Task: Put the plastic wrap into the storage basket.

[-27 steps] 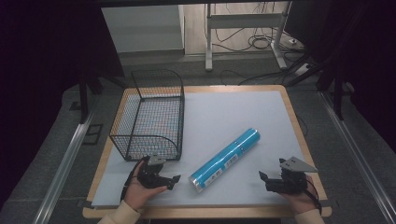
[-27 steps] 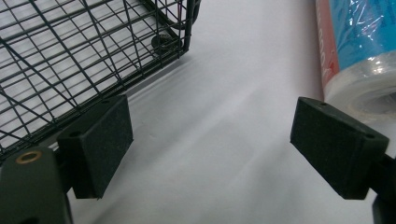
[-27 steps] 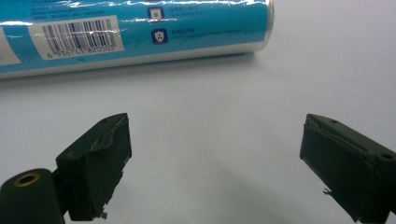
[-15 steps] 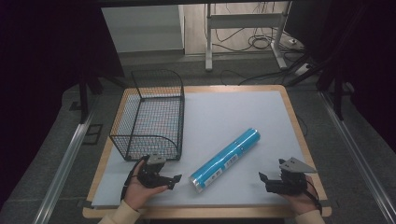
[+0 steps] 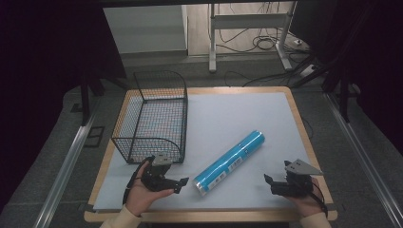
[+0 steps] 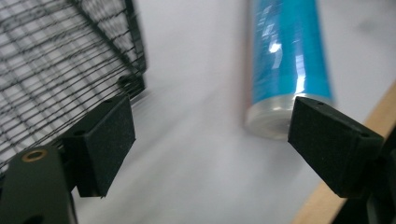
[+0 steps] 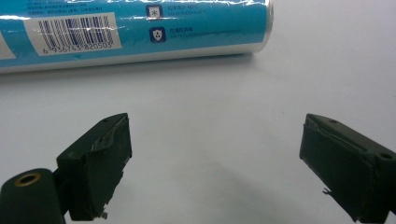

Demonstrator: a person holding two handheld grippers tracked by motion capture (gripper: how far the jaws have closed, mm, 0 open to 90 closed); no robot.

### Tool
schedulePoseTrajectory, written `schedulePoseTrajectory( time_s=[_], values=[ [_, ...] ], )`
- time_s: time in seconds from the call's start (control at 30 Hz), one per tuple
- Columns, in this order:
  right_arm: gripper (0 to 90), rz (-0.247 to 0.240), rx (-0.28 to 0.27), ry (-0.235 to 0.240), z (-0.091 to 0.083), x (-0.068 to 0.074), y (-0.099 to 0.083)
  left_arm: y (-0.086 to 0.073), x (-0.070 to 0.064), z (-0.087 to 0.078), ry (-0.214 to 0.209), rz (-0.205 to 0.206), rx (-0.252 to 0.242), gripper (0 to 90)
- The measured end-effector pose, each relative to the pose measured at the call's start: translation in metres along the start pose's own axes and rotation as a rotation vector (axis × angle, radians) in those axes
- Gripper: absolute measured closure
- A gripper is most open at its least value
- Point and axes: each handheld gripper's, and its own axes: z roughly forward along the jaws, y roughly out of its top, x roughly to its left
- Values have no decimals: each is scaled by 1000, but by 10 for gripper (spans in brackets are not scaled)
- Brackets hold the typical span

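Pale grey covering lies over the wooden table [image 5: 297,118], and both grippers rest at its near edge. On the left gripper [image 5: 179,182] the jaws are spread wide with nothing between them; they point right, toward the near end of the blue roll [image 5: 230,161]. On the right gripper [image 5: 268,181] the jaws are also spread and hold nothing. Between both hands the roll lies diagonally, its far end more to the right. Just beyond the left hand [image 5: 142,197] stands a black wire basket [image 5: 151,118].
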Motion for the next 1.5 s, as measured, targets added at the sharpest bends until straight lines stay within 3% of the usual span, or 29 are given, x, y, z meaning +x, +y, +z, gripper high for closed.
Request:
schedulePoseTrajectory(
  time_s=[0.13, 0.5, 0.83, 0.97, 1.5],
  values=[
    [94, -1, -4, -7, 0, -1, 0, 13, -9, -5, 28, 35, 11, 147],
    [94, 7, -10, -12, 0, -2, 0, 36, -20, -2, 28, 85, 27, 141],
    [94, 6, -7, -14, 0, -1, 0, 50, -28, 6, 8, 105, 28, 136],
    [94, 7, -11, -17, 0, -2, 0, 57, -30, 12, -13, 92, 34, 140],
    [94, 7, -8, -17, 0, -2, 0, 83, -47, 27, 3, 153, 54, 131]
  ],
)
